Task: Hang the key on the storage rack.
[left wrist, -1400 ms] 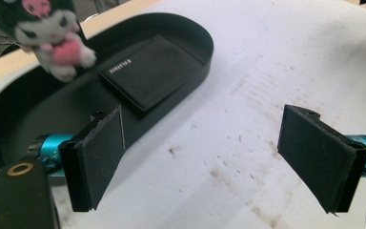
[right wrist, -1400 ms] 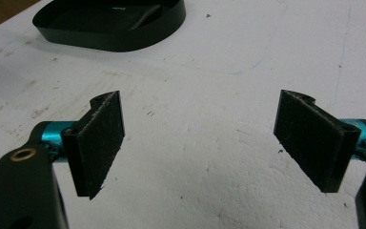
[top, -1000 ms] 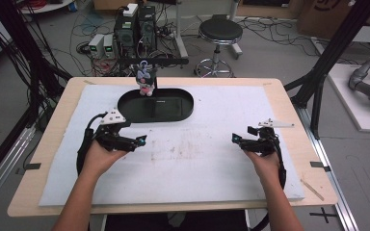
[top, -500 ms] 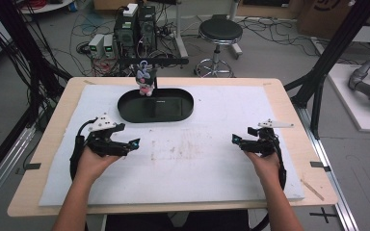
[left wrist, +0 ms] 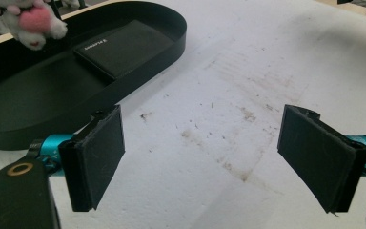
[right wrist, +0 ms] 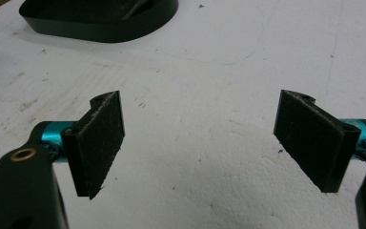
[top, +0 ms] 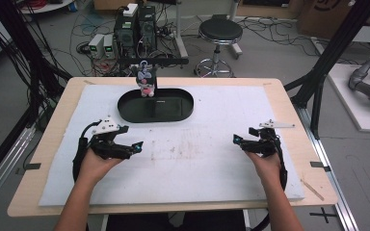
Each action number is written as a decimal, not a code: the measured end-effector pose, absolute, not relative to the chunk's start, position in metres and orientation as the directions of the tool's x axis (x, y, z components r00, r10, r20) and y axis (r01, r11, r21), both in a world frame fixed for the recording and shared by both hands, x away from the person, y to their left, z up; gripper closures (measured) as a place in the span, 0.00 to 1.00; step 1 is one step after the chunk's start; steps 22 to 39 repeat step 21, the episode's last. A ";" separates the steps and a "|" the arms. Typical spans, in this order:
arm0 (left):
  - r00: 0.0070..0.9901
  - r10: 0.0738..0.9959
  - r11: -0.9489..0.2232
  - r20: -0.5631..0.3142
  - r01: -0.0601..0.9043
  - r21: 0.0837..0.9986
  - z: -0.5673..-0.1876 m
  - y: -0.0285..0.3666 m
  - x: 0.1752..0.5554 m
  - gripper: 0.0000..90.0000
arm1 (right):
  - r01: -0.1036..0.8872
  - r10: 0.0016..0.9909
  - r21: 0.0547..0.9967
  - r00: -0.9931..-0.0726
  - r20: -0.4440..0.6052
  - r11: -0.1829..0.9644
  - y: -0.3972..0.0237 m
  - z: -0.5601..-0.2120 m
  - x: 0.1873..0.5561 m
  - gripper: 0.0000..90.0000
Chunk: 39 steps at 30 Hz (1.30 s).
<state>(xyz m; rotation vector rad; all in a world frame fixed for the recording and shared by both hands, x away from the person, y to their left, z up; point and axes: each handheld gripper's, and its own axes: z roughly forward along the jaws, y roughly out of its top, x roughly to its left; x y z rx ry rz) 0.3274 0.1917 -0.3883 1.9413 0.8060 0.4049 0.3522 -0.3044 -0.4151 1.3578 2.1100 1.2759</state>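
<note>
A black oval tray [top: 183, 111] lies at the back middle of the white mat, with a flat black case [top: 153, 109] inside it. The same tray [left wrist: 43, 109] and case [left wrist: 124, 47] appear in the left gripper view. A small grey and pink plush toy [top: 146, 80] hangs over the tray's far rim. My left gripper [top: 136, 146] rests low at the left of the mat, open, nothing between its pads [left wrist: 100, 152]. My right gripper [top: 236, 140] sits at the right, open too, its pads [right wrist: 100, 143] wide apart over bare mat.
The white mat [top: 197, 163] has brownish stains near its middle and covers a wooden table [top: 313, 159]. Black frame posts [top: 332, 53] stand at the table's back corners. A stool [top: 218, 33] and electronics with cables sit on the floor behind.
My left gripper has drifted a little toward the near left and lower over the mat. The right gripper has hardly moved.
</note>
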 end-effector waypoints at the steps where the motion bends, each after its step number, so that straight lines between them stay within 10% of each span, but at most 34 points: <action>1: 0.724 0.687 -0.316 -0.054 0.365 0.875 -0.388 0.192 0.328 0.18 | 0.557 0.850 0.818 -0.493 0.186 0.144 -0.305 -0.415 0.352 0.20; 39: 0.714 0.695 -0.296 -0.081 0.387 0.873 -0.392 0.195 0.330 0.18 | 0.560 0.845 0.814 -0.503 0.184 0.156 -0.302 -0.418 0.354 0.20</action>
